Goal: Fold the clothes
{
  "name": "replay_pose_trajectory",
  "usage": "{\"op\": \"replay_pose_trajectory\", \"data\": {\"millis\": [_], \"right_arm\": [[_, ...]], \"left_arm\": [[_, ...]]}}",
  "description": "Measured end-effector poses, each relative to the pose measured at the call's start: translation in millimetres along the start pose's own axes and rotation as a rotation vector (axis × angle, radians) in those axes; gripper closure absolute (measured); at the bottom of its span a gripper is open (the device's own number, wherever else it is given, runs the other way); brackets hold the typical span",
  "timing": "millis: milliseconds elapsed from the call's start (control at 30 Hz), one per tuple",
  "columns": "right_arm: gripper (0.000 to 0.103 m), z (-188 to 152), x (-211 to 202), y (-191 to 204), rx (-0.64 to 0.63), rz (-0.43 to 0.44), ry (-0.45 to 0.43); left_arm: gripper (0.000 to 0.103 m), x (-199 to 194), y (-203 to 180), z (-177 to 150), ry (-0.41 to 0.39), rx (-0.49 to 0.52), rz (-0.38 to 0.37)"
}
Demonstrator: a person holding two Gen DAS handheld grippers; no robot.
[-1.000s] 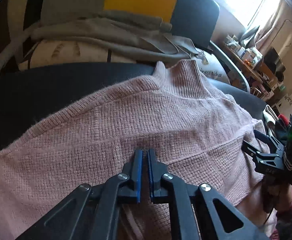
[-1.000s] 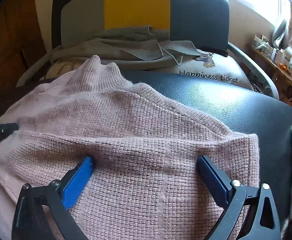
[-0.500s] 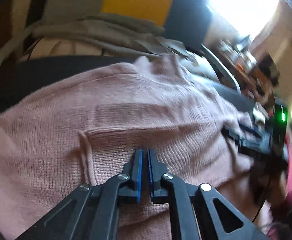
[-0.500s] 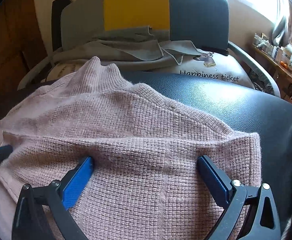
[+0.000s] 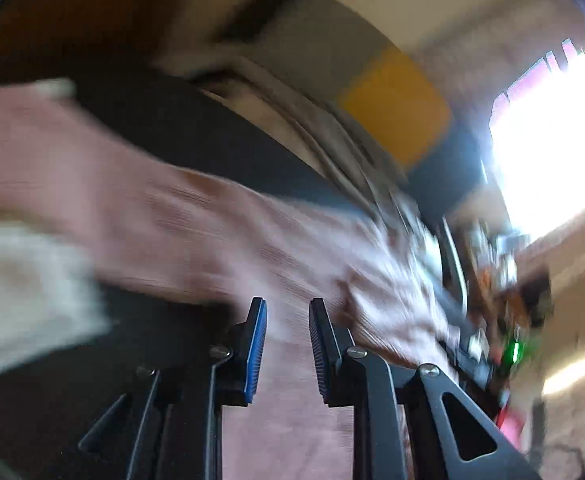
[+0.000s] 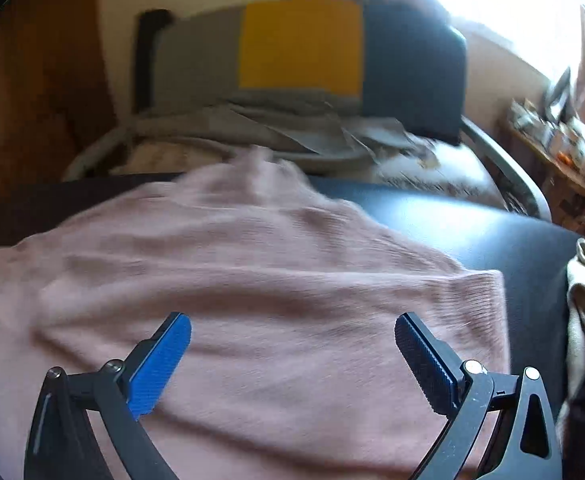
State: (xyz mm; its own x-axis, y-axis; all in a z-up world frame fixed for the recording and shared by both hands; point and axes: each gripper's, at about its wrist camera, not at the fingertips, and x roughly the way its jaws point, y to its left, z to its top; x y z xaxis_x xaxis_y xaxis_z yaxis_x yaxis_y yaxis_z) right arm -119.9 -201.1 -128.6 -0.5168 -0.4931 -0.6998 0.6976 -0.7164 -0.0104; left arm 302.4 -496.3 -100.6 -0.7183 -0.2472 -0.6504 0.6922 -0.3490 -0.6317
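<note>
Heavy motion blur across the left wrist view; knit texture, shelf clutter at 3 o'clock and a green light there hard to make out. 1 pink sweater [image 6: 252, 288], spread over the black seat [image 6: 492, 232], collar toward 12 o'clock, lower hem cut off at 6 o'clock. 2 grippers: left gripper [image 5: 286, 344] parted a little, a sweater strip running between its pads, grip not clear; right gripper [image 6: 292, 360] spread wide over the sweater, clamping nothing. 1 grey garment [image 6: 260, 136] heaped behind. 1 pale cloth [image 5: 24, 288] at 9 o'clock, blurred.
</note>
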Motion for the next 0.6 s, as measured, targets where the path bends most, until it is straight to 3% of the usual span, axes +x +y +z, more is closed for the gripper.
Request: {"op": "replay_pose_trajectory", "data": {"millis": [133,233,367,500,600], "right_arm": [[0.0,-16,-19,55,-0.084,0.054,-0.036],[0.0,-25,-16,85,-0.113,0.083,-0.018],[0.0,-36,-4,108,-0.14,0.074,0.027],[0.0,-42,11,114,-0.163,0.052,0.097],[0.0,-43,10,113,-0.152,0.057,0.101]], "left_arm": [[0.078,-76,98,21,-0.139,-0.246,0.001],[0.077,-104,152,22,-0.179,-0.386,-0.022],[0.077,-112,182,20,-0.191,-0.442,-0.028],[0.075,-107,190,22,-0.213,-0.489,-0.077],[0.073,-102,191,28,-0.247,-0.514,-0.093]]}}
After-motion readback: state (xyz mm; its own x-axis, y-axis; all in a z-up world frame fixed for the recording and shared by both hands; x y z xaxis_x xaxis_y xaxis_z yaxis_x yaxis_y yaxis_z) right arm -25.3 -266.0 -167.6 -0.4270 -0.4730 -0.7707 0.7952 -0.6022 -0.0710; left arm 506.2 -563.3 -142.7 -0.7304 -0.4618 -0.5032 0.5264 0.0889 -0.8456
